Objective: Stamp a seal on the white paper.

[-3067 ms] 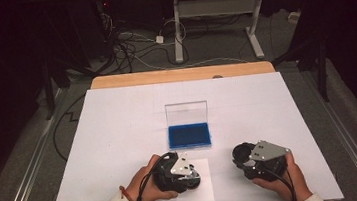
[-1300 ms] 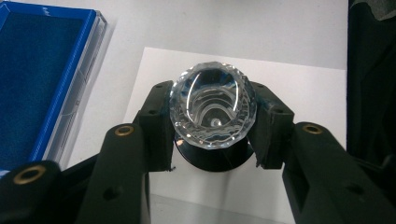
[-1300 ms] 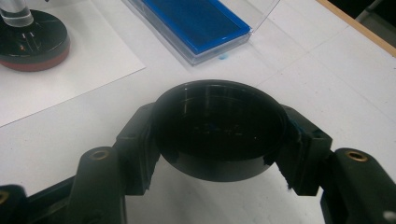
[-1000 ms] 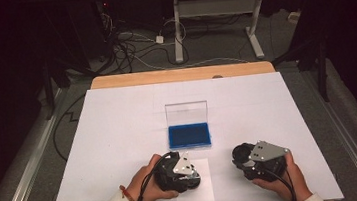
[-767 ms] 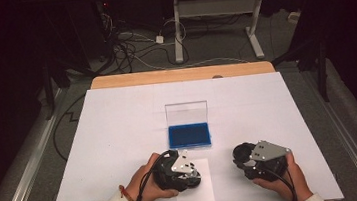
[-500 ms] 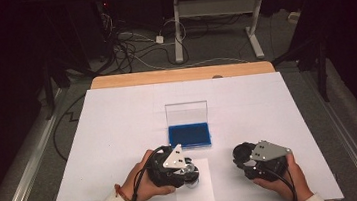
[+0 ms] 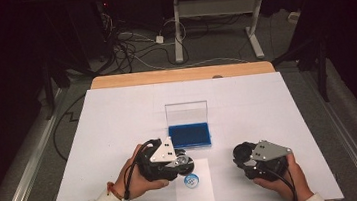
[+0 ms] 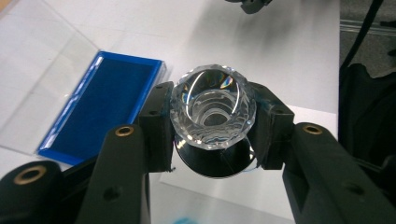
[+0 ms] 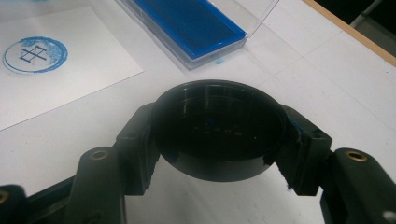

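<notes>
One stamp (image 8: 213,112) is sitting clamped in the left gripper (image 7: 165,159), one black cap (image 9: 218,128) in the right gripper (image 7: 262,159); the left has lifted, uncovering one blue print (image 7: 191,180).

Your left claw (image 8: 212,140) grips a stamp (image 8: 213,112) with a faceted, clear, glassy handle that glints; your right claw (image 9: 219,154) holds a glossy black plastic cap (image 9: 219,133). The ink pad (image 7: 189,135) looks matt blue under a clear plastic lid (image 7: 186,113). The counter (image 7: 267,101) is matt white with a wooden edge, and the paper sheet (image 7: 204,193) is plain.
</notes>
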### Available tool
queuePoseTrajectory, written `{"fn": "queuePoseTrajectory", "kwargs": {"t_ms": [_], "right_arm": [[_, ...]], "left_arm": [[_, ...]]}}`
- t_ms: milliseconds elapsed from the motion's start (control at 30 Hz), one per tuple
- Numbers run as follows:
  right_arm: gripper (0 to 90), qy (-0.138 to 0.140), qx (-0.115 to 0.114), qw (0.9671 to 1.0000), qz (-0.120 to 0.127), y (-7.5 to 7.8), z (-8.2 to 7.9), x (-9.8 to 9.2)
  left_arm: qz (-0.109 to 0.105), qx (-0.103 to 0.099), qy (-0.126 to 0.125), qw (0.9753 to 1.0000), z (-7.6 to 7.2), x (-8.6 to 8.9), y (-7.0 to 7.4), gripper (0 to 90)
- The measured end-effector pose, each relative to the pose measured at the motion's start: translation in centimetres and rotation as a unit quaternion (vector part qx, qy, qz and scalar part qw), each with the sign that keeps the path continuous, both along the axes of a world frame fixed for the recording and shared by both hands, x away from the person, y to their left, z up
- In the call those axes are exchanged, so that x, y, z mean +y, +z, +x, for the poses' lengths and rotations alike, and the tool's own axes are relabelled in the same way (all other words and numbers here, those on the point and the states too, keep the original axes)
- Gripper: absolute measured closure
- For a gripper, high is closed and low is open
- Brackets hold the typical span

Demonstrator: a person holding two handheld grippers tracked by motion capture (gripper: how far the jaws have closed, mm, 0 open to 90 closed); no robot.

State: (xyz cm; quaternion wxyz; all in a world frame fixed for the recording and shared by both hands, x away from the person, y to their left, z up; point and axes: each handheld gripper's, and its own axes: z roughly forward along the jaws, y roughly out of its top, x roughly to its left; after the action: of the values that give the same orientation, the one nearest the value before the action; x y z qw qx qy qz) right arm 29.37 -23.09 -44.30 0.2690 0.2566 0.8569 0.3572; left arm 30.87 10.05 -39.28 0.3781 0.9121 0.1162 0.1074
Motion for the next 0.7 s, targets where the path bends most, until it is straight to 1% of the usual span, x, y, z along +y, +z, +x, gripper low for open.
{"fn": "queuePoseTrajectory", "kwargs": {"t_ms": [200, 233, 300, 467, 500, 700], "right_arm": [[38.9, -0.001, -0.001, 1.0, 0.002, 0.1, 0.1, -0.1], [38.9, -0.002, -0.001, 1.0, 0.003, 0.1, 0.1, -0.1], [38.9, -0.002, 0.0, 1.0, 0.002, 0.0, 0.2, -0.1], [38.9, -0.002, 0.0, 1.0, 0.003, 0.0, 0.4, 0.0], [38.9, -0.003, 0.0, 1.0, 0.003, 0.0, 0.4, 0.0], [38.9, -0.003, -0.001, 1.0, 0.003, 0.0, 0.4, -0.1]], "left_arm": [[-0.009, -0.005, 0.013, 0.9999, 0.5, 1.2, 0.4, 54.8], [-0.012, -0.005, 0.018, 0.9998, 0.6, 1.3, 0.4, 54.8], [-0.014, -0.01, 0.028, 0.9994, 0.7, 1.6, 0.4, 54.8], [-0.015, -0.005, 0.034, 0.9993, 1.1, 2.0, 0.2, 54.8], [-0.015, -0.007, 0.036, 0.9992, 1.2, 2.1, 0.3, 54.8], [-0.019, -0.006, 0.042, 0.9989, 1.5, 2.7, 0.5, 54.7]]}}
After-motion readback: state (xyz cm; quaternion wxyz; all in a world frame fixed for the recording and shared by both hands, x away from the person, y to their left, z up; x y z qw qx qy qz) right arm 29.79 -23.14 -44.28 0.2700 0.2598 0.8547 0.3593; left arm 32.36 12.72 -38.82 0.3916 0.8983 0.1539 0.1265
